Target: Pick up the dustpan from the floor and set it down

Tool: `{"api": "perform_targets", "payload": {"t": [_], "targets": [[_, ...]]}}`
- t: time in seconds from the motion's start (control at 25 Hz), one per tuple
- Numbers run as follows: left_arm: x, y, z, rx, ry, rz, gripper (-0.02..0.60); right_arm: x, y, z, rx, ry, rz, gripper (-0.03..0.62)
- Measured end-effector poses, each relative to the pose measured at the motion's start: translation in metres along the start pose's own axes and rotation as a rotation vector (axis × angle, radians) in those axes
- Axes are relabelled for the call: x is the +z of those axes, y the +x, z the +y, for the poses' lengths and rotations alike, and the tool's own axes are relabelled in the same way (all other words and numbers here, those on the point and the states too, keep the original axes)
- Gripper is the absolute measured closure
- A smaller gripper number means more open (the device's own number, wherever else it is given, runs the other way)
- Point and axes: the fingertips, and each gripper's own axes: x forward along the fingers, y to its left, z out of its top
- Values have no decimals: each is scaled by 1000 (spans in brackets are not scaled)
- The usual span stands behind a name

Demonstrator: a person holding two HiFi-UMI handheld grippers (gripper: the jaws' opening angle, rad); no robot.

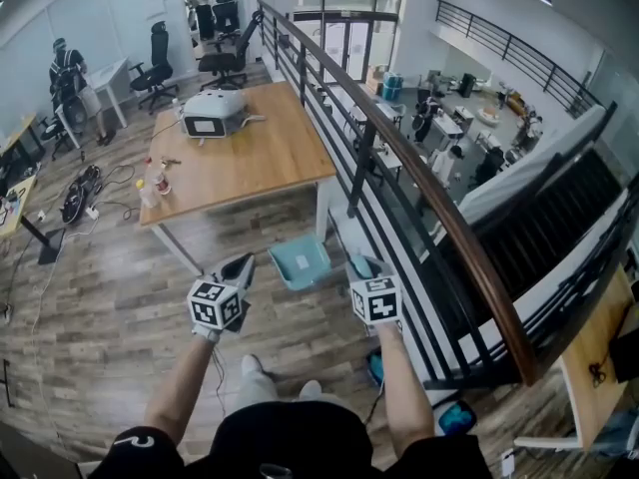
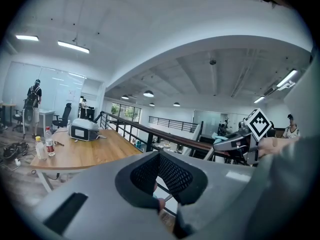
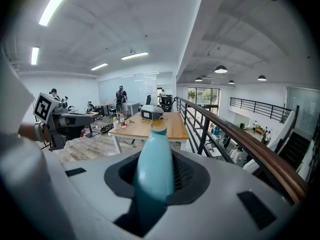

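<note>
With right hand-held gripper [image 1: 359,266] clamped only on the handle [image 3: 151,169] of the dustpan [image 1: 298,263] and left hand-held gripper [image 1: 240,267] apart and empty, risks a swing, a slip out, or a knock on the railing [image 1: 399,153].

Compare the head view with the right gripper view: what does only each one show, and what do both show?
Only the head view shows the pale blue scoop of the dustpan, the person's shoes and the right gripper from outside. Only the right gripper view shows the dustpan's handle clamped between that gripper's jaws, seen close up. Both show the wooden table, the white appliance on it, the railing and the left gripper.
</note>
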Motion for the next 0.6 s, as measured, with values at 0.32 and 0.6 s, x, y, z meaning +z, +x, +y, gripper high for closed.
{"api": "perform_targets", "payload": {"t": [0.32, 0.6], "targets": [[-10, -4, -1, 9, 4, 14, 586, -9, 5, 3, 15, 9, 3, 505], [-12, -6, 3, 13, -2, 23, 586, -15, 9, 8, 21, 8, 26, 505]]}}
